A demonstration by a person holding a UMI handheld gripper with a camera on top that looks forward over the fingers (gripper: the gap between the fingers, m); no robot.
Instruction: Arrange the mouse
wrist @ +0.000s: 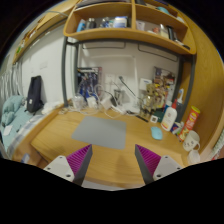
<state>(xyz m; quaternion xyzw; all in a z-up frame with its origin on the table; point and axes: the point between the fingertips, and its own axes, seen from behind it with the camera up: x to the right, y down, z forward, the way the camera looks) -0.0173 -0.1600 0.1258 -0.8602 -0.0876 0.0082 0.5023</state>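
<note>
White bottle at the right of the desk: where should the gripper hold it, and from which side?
Probably by its body, below the red cap, coming from the front. The white bottle stands upright, and other things crowd behind it and to its right. Mind the small teal thing just before it. The gripper is open and empty, well short of it.

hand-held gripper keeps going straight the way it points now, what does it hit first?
Probably the grey mouse mat on the wooden desk, just ahead of the open hand-held gripper. Nothing stands between the fingers. Depth is unclear; on a flatter line it would reach the clutter by the wall instead.
</note>
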